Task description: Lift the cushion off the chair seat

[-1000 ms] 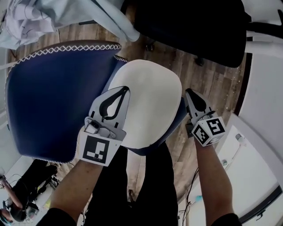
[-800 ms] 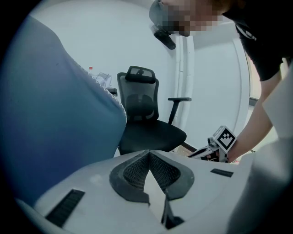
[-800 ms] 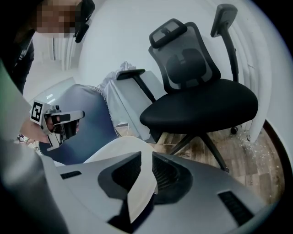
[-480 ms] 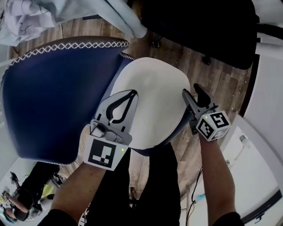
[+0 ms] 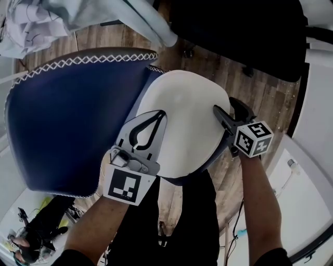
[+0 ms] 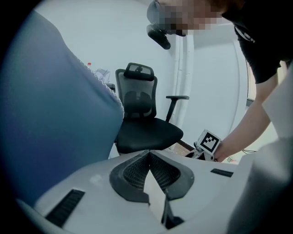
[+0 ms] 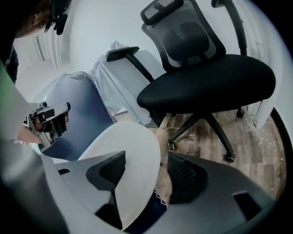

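A white rounded cushion (image 5: 182,119) lies over dark blue fabric with white zigzag stitching (image 5: 67,114), which spreads wide to the left. My left gripper (image 5: 151,117) is shut on the cushion's thin left edge, which shows pinched between its pads in the left gripper view (image 6: 149,153). At the cushion's right edge, my right gripper (image 5: 225,105) has its jaws opening. In the right gripper view, the white edge (image 7: 123,151) stands between the pads of my right gripper (image 7: 146,157), with a gap on its right side and blue stitched fabric (image 7: 87,114) under it.
A black office chair (image 5: 229,31) stands just beyond the cushion on the wooden floor (image 5: 260,93). A pale cloth (image 5: 78,15) hangs at the top left. The person's dark trousers (image 5: 182,218) are directly below. White panels run along the right side (image 5: 317,104).
The right gripper's jaws, shut on the cushion's right edge a second ago, have spread apart. The left gripper has kept its grip.
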Demonstrator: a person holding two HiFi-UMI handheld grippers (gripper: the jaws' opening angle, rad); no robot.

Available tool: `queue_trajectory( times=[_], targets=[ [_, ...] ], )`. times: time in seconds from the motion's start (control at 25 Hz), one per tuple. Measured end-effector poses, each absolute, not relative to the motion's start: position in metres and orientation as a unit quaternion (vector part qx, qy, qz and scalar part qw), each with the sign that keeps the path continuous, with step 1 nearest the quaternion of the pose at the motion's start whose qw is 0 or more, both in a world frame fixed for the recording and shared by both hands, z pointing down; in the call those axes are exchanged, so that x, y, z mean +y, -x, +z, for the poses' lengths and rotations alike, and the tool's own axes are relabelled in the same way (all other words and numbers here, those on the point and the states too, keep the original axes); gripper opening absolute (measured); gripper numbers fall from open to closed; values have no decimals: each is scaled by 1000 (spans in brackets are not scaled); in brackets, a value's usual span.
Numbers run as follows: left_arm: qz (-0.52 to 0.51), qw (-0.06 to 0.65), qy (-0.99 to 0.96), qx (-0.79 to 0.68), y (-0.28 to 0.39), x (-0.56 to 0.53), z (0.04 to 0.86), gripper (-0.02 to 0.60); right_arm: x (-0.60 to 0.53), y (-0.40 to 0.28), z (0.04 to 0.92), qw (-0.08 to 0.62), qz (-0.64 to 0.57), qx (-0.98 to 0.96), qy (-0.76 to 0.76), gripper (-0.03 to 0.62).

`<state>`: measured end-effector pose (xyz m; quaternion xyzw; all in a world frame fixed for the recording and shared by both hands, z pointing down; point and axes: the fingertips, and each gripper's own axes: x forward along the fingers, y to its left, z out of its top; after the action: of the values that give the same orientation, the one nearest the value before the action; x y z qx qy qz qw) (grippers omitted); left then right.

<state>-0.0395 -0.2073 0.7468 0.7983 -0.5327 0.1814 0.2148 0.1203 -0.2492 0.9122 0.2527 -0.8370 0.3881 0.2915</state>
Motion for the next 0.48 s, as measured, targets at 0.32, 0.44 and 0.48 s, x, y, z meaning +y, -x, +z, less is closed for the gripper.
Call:
queue_trajectory(
  times=[0.32,0.44,0.48],
  targets=[
    [182,215,-802,-527,38,-205,733,5,-251,-121,891,299,365,-844,-254,127],
    [184,213,-802,-526,39,-212,725,5,-252,-118,879,304,349,-850,-253,102],
    [181,212,-802,-528,40,-215,722,5,-253,-117,875,303,345,-851,-254,95]
  ],
)
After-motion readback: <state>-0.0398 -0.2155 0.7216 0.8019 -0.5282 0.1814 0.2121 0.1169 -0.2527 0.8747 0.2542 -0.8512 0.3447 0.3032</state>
